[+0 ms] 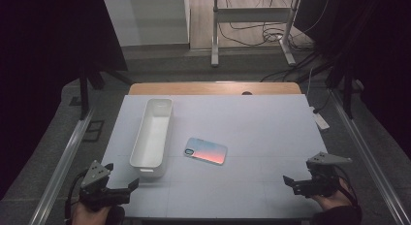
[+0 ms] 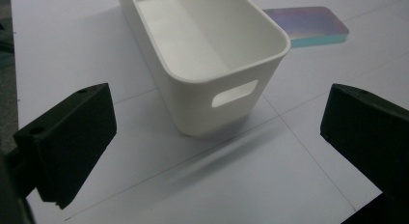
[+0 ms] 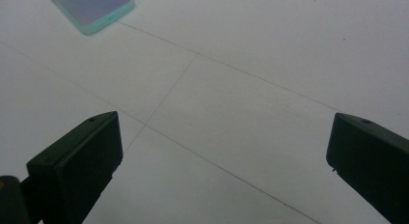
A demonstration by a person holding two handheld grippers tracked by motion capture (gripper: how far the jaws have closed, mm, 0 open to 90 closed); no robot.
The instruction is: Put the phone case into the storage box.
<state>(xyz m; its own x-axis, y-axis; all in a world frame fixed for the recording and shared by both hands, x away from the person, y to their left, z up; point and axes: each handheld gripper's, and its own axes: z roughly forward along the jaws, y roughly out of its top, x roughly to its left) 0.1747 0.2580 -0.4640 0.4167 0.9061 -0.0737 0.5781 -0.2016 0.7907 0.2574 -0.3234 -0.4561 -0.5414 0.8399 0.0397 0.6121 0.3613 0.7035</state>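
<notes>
White bin [image 1: 151, 133], iridescent phone case [image 1: 205, 151] beside

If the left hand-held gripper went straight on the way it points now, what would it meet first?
Most likely the near end wall of the white bin, the one with the handle slot: in the left gripper view it sits centred between the open jaws of the left hand-held gripper. The phone case lies farther off, to the side.

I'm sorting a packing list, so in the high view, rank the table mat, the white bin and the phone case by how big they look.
1. Table mat, by far the largest.
2. White bin.
3. Phone case, smallest.
</notes>
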